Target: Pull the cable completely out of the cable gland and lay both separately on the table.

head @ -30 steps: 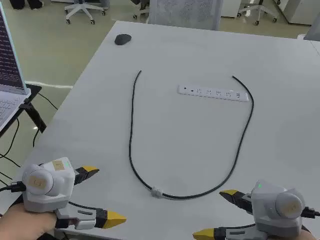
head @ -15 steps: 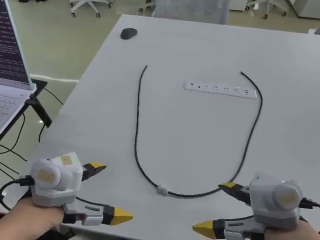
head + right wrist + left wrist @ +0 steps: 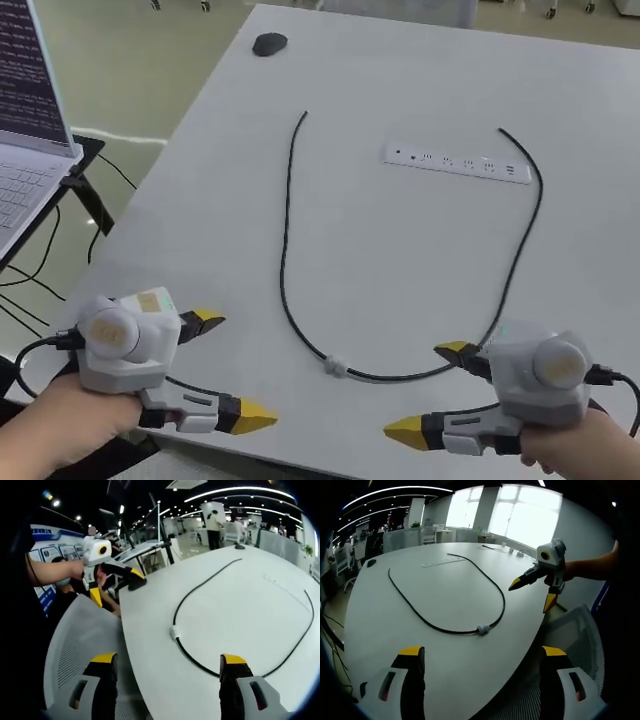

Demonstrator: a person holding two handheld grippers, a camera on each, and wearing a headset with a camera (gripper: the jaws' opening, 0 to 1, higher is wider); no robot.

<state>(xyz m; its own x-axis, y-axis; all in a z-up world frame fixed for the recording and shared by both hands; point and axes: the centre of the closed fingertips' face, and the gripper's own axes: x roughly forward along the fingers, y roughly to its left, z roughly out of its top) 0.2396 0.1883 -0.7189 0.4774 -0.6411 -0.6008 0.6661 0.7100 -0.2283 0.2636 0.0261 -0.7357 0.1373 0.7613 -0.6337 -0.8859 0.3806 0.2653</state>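
A long black cable (image 3: 284, 260) lies in a U shape on the white table (image 3: 400, 240). A small grey cable gland (image 3: 335, 367) sits threaded on the cable at the bottom of the U, near the front edge; it also shows as the gland (image 3: 482, 629) and the gland (image 3: 174, 632). My left gripper (image 3: 232, 368) hovers open at the front left, a hand's width left of the gland. My right gripper (image 3: 432, 392) hovers open at the front right, just right of it. Nothing is between either pair of jaws.
A white power strip (image 3: 456, 165) lies across the middle inside the U. A black mouse (image 3: 269, 44) rests at the far left corner. A laptop (image 3: 25, 130) stands on a stand off the table's left side, with wires below it.
The head camera has tilted, shifting the picture. Both grippers have edged a little inward and forward toward the gland. The cable and gland have not moved.
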